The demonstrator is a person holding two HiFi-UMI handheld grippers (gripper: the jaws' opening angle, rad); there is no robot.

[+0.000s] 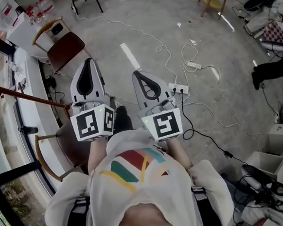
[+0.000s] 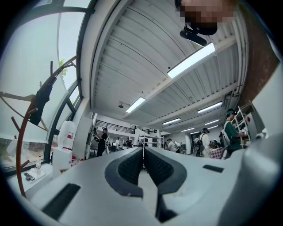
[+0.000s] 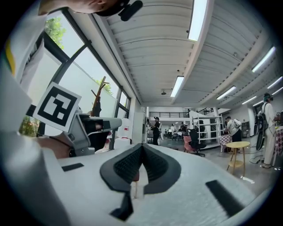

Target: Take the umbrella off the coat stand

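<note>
Held left gripper (image 1: 89, 64) and right gripper (image 1: 136, 75) pinched closed, nothing between; spotted umbrella (image 2: 41, 100) hanging on coat stand (image 2: 17, 150), off left.

In the head view a red-brown pole (image 1: 25, 96) runs off the left edge and vanishes behind the left gripper (image 1: 89, 63); a person's leg (image 1: 276, 71) is cut by the right edge. In the left gripper view the umbrella (image 2: 40, 102) is only a dark silhouette.
</note>
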